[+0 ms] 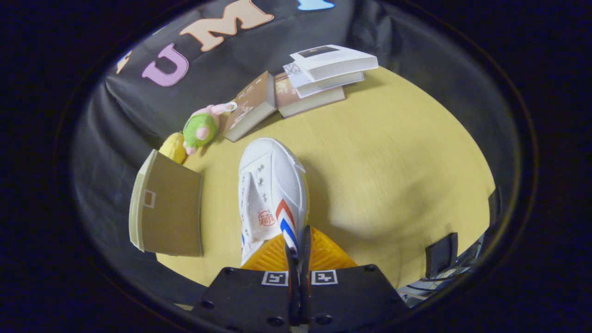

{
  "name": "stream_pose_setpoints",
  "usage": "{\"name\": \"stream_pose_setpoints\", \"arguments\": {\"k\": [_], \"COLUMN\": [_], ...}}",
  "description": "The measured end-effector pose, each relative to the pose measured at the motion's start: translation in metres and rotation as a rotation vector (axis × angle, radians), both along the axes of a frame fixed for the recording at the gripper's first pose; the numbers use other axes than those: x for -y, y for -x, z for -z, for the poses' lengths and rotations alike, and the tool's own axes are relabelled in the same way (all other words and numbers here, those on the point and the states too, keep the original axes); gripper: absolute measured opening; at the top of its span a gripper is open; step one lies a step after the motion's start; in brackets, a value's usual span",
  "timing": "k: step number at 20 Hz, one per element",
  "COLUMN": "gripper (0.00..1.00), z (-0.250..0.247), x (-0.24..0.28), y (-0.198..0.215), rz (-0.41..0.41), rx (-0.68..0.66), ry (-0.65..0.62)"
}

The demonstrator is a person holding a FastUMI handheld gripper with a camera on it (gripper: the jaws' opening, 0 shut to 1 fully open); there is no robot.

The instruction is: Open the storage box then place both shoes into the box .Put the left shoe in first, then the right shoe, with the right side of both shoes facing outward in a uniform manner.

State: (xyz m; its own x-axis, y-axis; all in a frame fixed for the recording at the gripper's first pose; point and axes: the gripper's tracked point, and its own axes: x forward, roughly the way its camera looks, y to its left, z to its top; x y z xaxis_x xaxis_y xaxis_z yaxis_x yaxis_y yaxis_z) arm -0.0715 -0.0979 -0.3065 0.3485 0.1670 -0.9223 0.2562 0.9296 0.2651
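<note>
Between the gripper's [298, 247] nearly closed fingers sits the collar edge of a white canvas sneaker [270, 194], pinched so it hangs toe-forward above the yellow table [393, 152]. Just beside it stands the cardboard storage box [169, 208], seemingly lid-up to receive it.

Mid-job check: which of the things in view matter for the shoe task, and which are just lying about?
Job:
- shoe, white, its side wall pinched in the closed tongs, held over the table
- box, brown cardboard, beside the shoe

Lying about:
- books, stacked beyond the shoe
- plush toy, by the books
- yellow thing, behind the box
</note>
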Motion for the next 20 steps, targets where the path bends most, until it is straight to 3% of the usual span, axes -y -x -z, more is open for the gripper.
{"name": "stream_pose_setpoints", "arguments": {"k": [20], "gripper": [0.05], "z": [-0.107], "x": [-0.189], "y": [-0.066], "rz": [-0.103], "rx": [0.087], "ry": [-0.179]}}
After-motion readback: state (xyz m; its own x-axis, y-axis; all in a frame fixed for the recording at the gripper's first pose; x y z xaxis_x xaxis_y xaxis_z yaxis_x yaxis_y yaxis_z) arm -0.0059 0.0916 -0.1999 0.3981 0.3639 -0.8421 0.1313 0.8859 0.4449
